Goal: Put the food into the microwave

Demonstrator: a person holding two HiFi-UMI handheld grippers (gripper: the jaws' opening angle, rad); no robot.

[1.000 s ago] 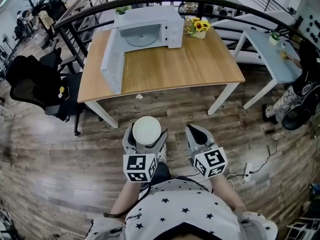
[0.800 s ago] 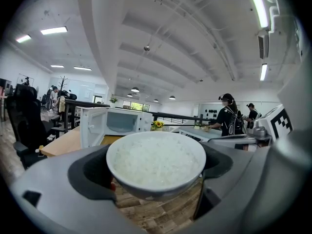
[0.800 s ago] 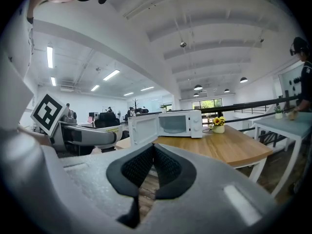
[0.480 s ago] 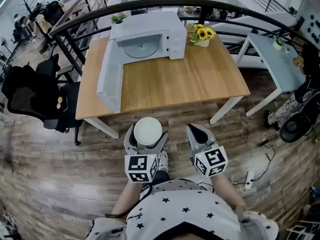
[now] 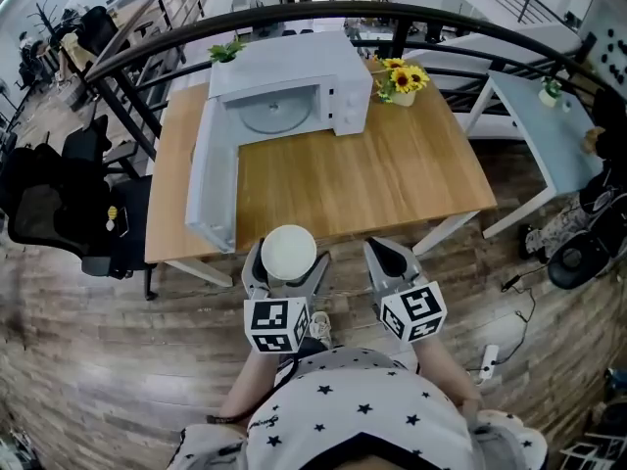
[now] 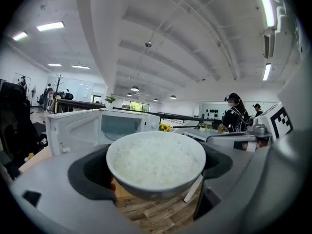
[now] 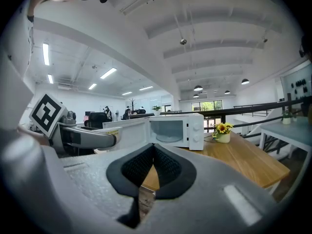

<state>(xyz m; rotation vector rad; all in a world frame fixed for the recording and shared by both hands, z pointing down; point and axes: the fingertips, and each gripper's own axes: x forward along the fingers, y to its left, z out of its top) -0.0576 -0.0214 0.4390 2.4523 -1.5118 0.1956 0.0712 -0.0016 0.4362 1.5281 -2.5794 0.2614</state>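
A white bowl of rice (image 5: 288, 252) (image 6: 156, 162) sits between the jaws of my left gripper (image 5: 286, 258) (image 6: 156, 172), which is shut on it, just short of the table's near edge. My right gripper (image 5: 388, 259) (image 7: 152, 165) hangs beside it, shut and empty. The white microwave (image 5: 294, 84) (image 7: 176, 130) (image 6: 114, 126) stands at the far side of the wooden table (image 5: 392, 174), its door (image 5: 211, 174) swung wide open to the left and its glass turntable (image 5: 276, 116) bare.
A pot of sunflowers (image 5: 401, 83) (image 7: 223, 132) stands right of the microwave. Black office chairs (image 5: 59, 213) sit left of the table, a pale side table (image 5: 549, 106) to the right. A dark railing (image 5: 323, 13) runs behind. People stand in the background (image 6: 237, 113).
Both grippers and the bowl have come nearer the table; the table's near edge now lies just beyond the bowl. Jaw states are unchanged.
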